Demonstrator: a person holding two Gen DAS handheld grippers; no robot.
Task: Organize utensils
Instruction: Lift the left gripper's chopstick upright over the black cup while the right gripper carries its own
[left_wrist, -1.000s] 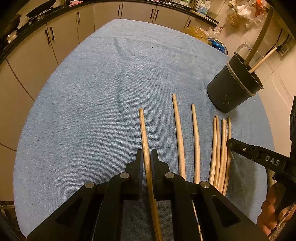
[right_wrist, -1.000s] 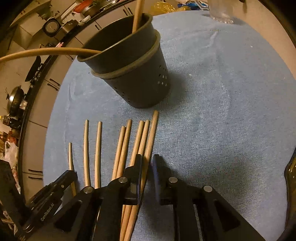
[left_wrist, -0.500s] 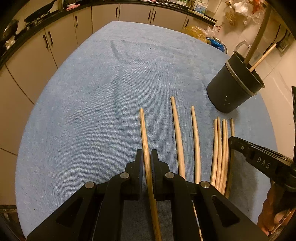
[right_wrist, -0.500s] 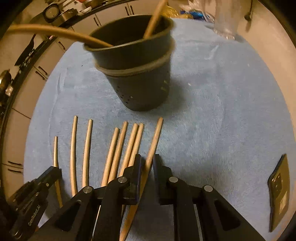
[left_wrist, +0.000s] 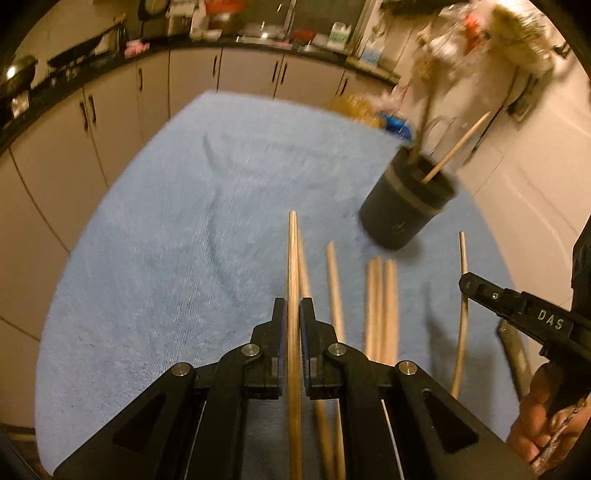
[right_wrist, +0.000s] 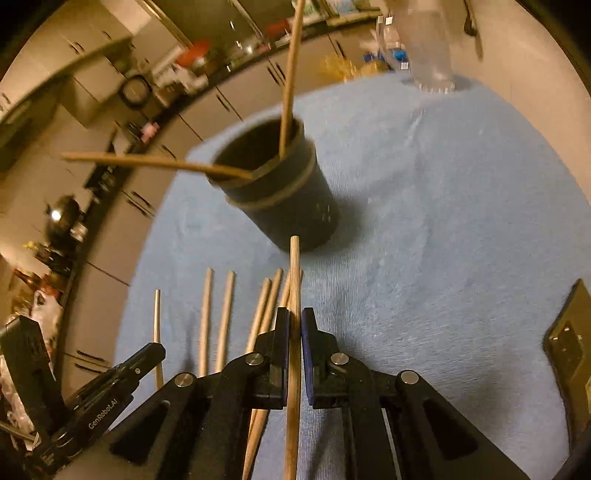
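Each tool clamps one chopstick: left tool (left_wrist: 292, 314), right tool (right_wrist: 293, 325). The holder (right_wrist: 291, 206) stands at twelve o'clock on the counter (right_wrist: 424, 221). The long sticks could pivot, missing the rim or tipping it.

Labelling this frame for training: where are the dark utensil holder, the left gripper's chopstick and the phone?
utensil holder (right_wrist: 295, 206), right wrist view, outer wall.
left gripper's chopstick (left_wrist: 293, 266), left wrist view, shaft.
phone (right_wrist: 570, 341), right wrist view, back face.

Your right tongs (right_wrist: 293, 328) have just closed onto the outermost chopstick (right_wrist: 294, 280) and raised it off the blue cloth (right_wrist: 424, 229). Your left tongs (left_wrist: 293, 314) have lifted their chopstick (left_wrist: 293, 258) clear of the row too.
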